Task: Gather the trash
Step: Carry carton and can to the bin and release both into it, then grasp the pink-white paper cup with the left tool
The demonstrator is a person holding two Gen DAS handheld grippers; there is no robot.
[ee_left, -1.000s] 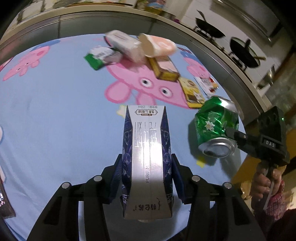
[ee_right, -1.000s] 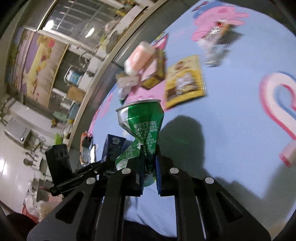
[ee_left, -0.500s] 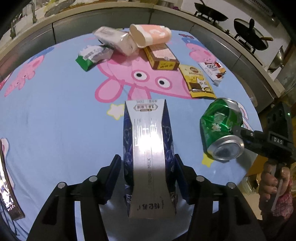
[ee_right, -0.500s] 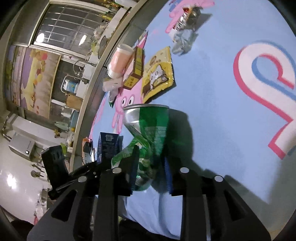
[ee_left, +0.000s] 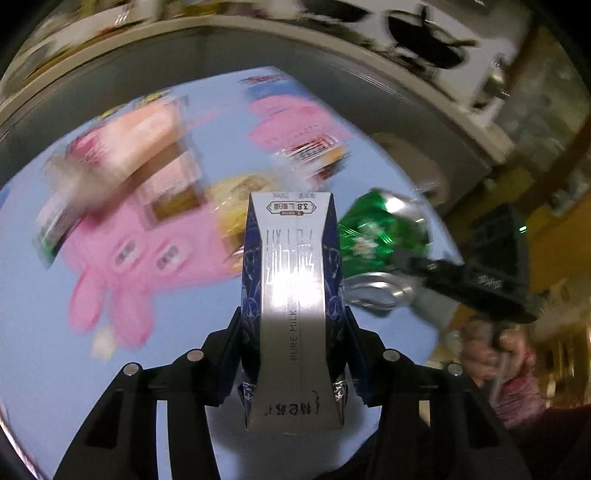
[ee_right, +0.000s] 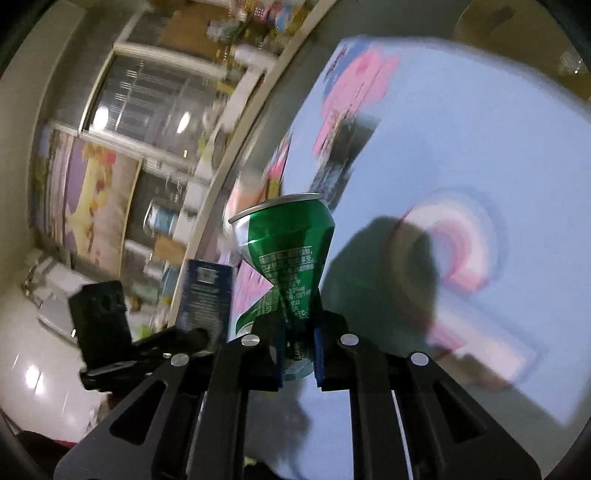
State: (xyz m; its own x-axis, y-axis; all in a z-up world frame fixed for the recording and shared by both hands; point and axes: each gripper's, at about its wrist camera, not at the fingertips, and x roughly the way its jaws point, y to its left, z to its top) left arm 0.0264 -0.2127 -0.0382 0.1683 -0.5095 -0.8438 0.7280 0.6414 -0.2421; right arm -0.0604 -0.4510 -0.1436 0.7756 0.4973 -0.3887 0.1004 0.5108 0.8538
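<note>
My left gripper (ee_left: pixel 293 343) is shut on a silver and dark blue milk carton (ee_left: pixel 291 295) and holds it above the table. My right gripper (ee_right: pixel 298 332) is shut on a crushed green can (ee_right: pixel 286 254), pinched at its waist, also in the air. In the left wrist view the can (ee_left: pixel 384 240) and the right gripper (ee_left: pixel 461 280) show just right of the carton. In the right wrist view the carton (ee_right: pixel 205 295) and the left gripper (ee_right: pixel 107 321) show at the left.
The table has a light blue cloth with pink cartoon prints (ee_left: pixel 147 240). Blurred wrappers, a pink cup and small boxes (ee_left: pixel 162 158) lie at its far side. A grey counter edge (ee_left: pixel 332 48) curves behind. Pans (ee_left: pixel 417 29) hang at the back right.
Both grippers have swung fast with their loads, so the background is blurred. The can now sits closer beside the carton. Both grips are unchanged.
</note>
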